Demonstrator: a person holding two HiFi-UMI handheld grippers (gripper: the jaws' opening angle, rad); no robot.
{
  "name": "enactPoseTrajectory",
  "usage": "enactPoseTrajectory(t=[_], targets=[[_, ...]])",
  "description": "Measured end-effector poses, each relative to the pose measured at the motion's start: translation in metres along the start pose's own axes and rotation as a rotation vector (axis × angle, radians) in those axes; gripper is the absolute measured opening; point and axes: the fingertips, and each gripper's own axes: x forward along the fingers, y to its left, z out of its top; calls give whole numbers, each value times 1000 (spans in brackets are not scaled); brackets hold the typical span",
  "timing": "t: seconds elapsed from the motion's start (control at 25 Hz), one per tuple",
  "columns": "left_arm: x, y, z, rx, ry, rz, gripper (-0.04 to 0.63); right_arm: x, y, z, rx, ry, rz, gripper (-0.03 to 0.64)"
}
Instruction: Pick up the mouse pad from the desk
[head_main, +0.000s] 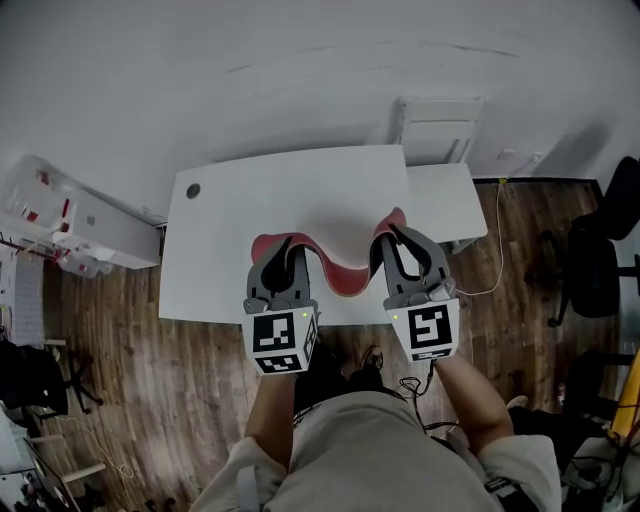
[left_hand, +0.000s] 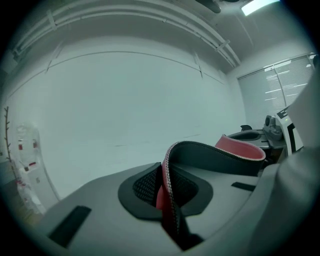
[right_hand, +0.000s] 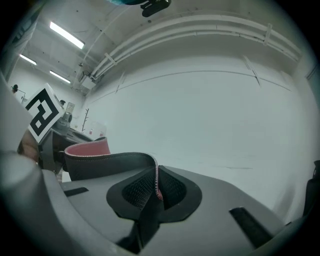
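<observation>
The mouse pad (head_main: 340, 272) is red on one face and black on the other. It hangs in a sagging curve between my two grippers, lifted off the white desk (head_main: 225, 250). My left gripper (head_main: 285, 247) is shut on the pad's left edge, and my right gripper (head_main: 393, 233) is shut on its right edge. In the left gripper view the pad's stitched edge (left_hand: 170, 180) stands pinched between the jaws of the left gripper (left_hand: 167, 194), and the pad arcs off to the right. In the right gripper view the pad (right_hand: 107, 162) runs leftward from the right gripper (right_hand: 156, 194).
A dark grommet (head_main: 193, 190) sits at the desk's far left corner. A white cabinet (head_main: 438, 127) and a low white side table (head_main: 452, 200) stand to the right, with a cable (head_main: 497, 255) and a black chair (head_main: 600, 262) beyond. White boxes (head_main: 85, 225) lie on the left.
</observation>
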Motion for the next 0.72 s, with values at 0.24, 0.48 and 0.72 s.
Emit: enactPoseTrajectory(t=[0.24,0.48,0.72], targets=[[-47,-4,-3,-26,0,42,32,-32,17,8,3,-31,41,52],[-84,3,-15,-58,0,64,32,-45,54,20,15,-51,77,51],[-115,17,-21,-66,-28,59,32,-43,98,28,54,-38,126,51]])
